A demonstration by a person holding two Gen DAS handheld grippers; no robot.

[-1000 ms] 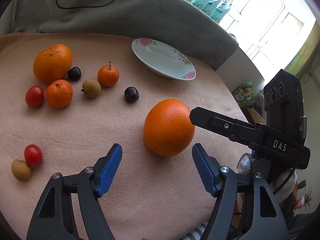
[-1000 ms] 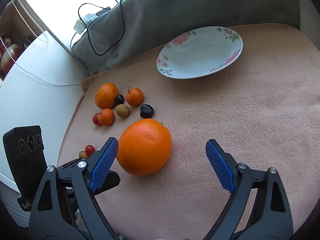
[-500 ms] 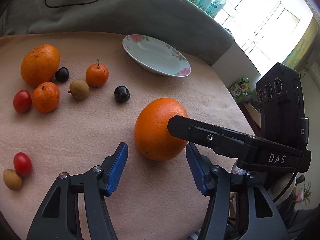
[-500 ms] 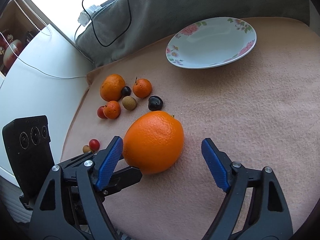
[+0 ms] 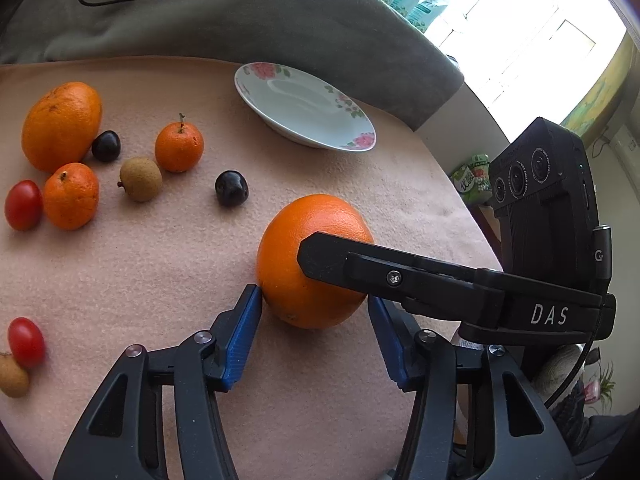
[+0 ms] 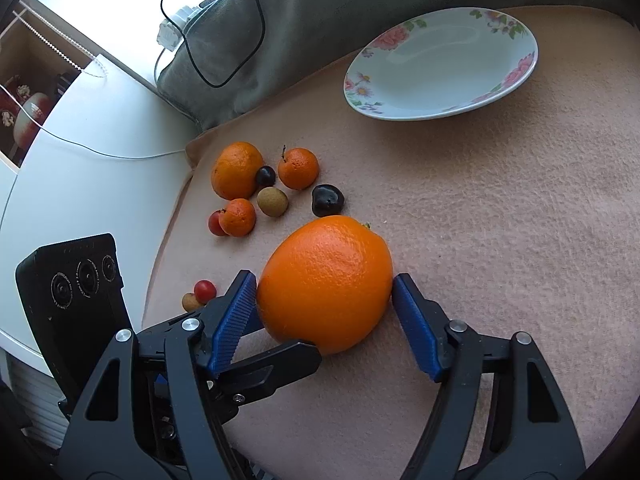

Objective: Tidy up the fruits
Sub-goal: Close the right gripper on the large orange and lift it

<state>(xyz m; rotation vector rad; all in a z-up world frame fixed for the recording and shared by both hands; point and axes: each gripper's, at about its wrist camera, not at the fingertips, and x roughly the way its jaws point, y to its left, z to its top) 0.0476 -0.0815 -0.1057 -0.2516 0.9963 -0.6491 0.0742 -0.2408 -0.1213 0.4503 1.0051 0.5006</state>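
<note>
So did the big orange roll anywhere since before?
No. In the right wrist view the big orange sits just below the dark cherry, the same as a second ago.

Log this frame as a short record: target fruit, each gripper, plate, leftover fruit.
target: large orange, resting on the pink blanket
right gripper: jaws have just been closing; both blue pads meet the large orange's sides
left gripper: jaws have just been closing; tips at the large orange's near side, contact unclear
plate: floral, empty, beyond the large orange
leftover fruit: smaller orange, two tangerines, two dark cherries, two longans, two cherry tomatoes, all on the blanket
</note>
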